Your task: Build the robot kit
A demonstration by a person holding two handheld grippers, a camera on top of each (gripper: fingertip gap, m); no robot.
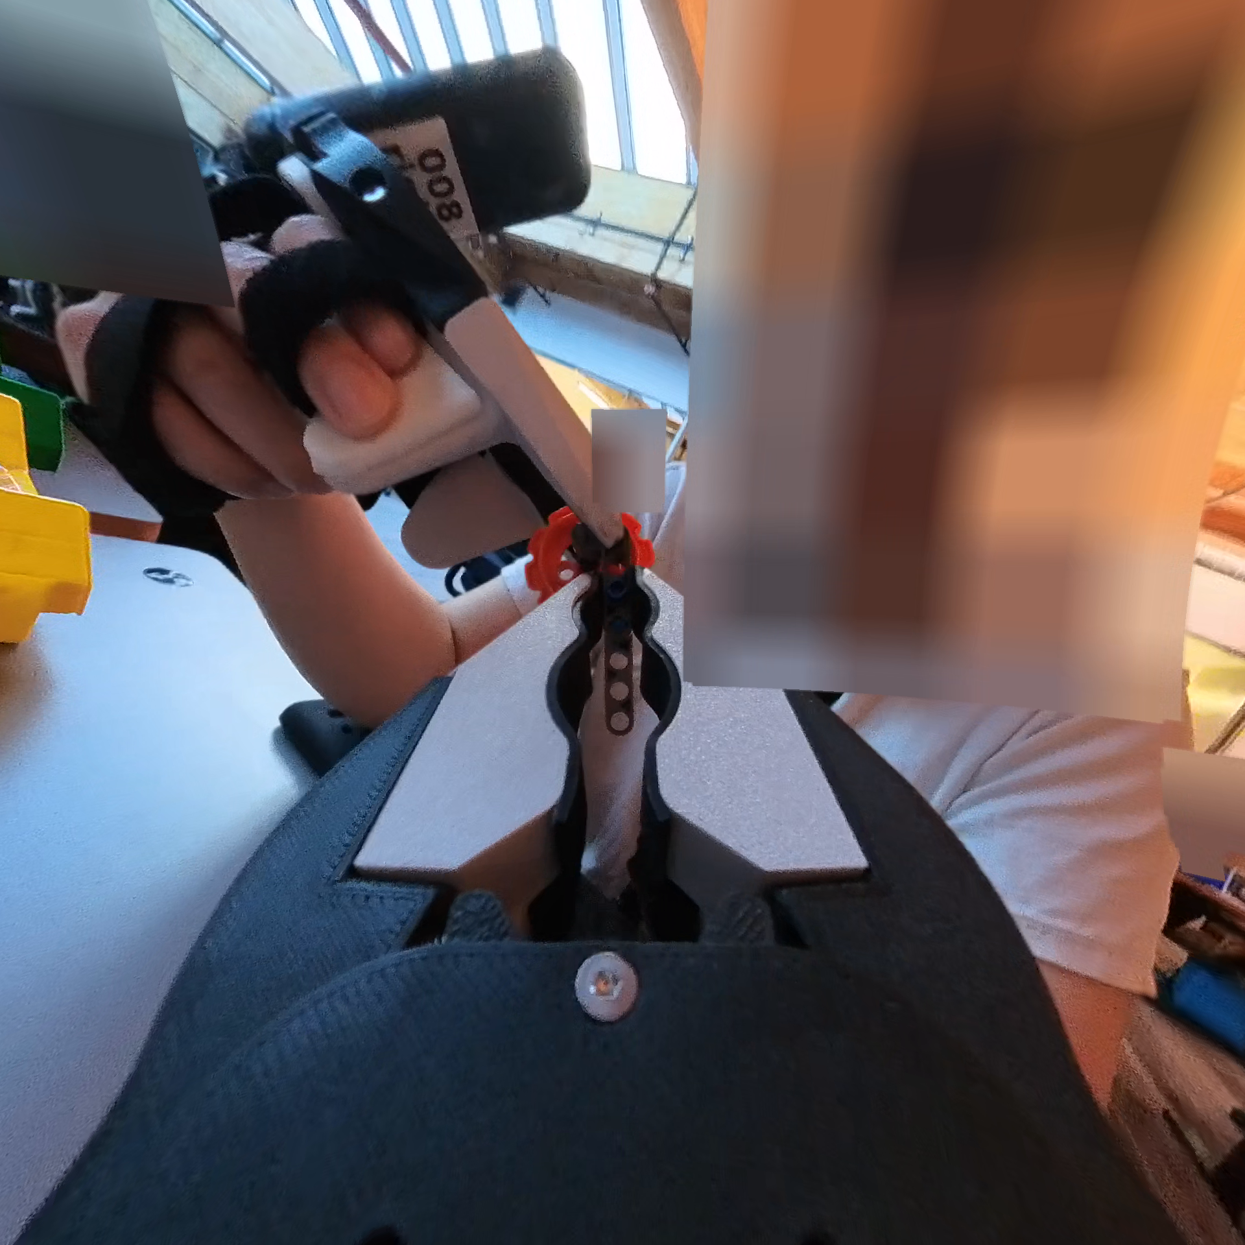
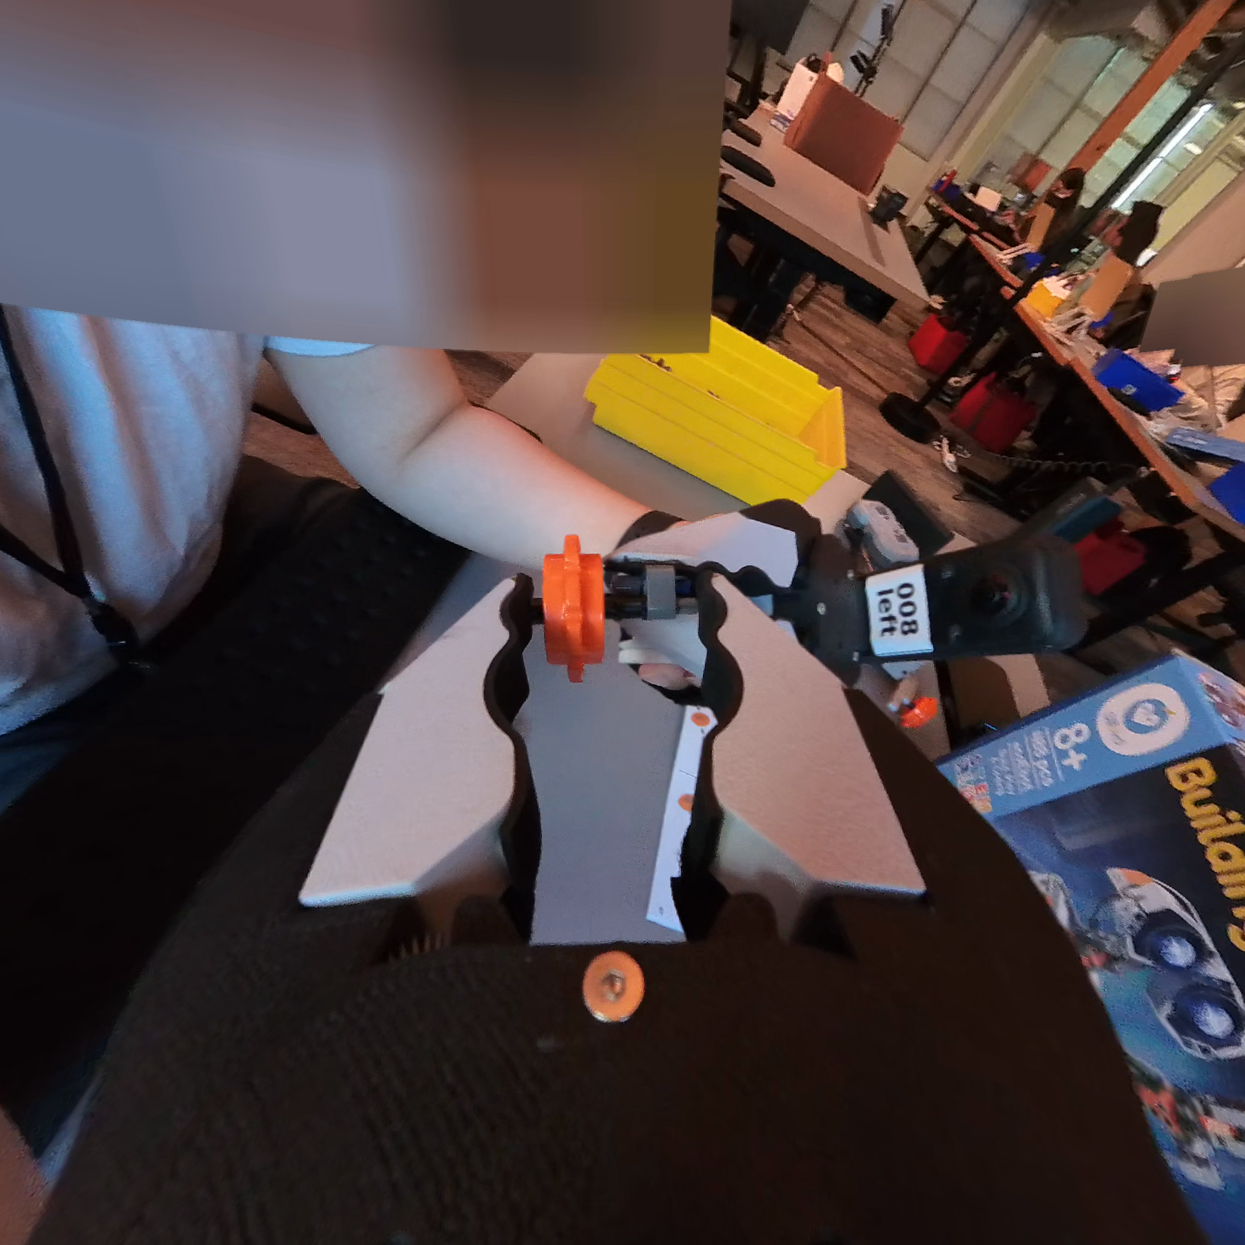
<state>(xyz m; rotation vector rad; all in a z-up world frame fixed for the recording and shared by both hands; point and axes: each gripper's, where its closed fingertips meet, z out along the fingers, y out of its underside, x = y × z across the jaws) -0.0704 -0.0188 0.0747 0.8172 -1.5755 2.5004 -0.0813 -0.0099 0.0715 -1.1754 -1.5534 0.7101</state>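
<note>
My left gripper (image 1: 614, 593) is shut on a black beam with a row of holes (image 1: 618, 680), which stands up between its jaws. At the beam's top an orange gear (image 1: 549, 562) sits on a dark axle. In the right wrist view the gear (image 2: 572, 606) and a grey bushing (image 2: 659, 593) lie in line between the tips of my right gripper (image 2: 610, 599). Its jaws stand apart and each tip meets one end of that stack. The right gripper also shows in the left wrist view (image 1: 596, 529), coming down from the upper left. The left gripper shows in the right wrist view (image 2: 680, 559).
A yellow bin (image 2: 714, 418) stands on the grey table (image 1: 135, 741) and shows in the left wrist view too (image 1: 34, 539), next to a green bin (image 1: 37, 421). A blue toy box (image 2: 1111, 876) lies at the right, with a small orange part (image 2: 917, 713) and a white paper strip (image 2: 680, 808) nearby. The person sits close behind. Left and right tips are no more than a few centimetres apart.
</note>
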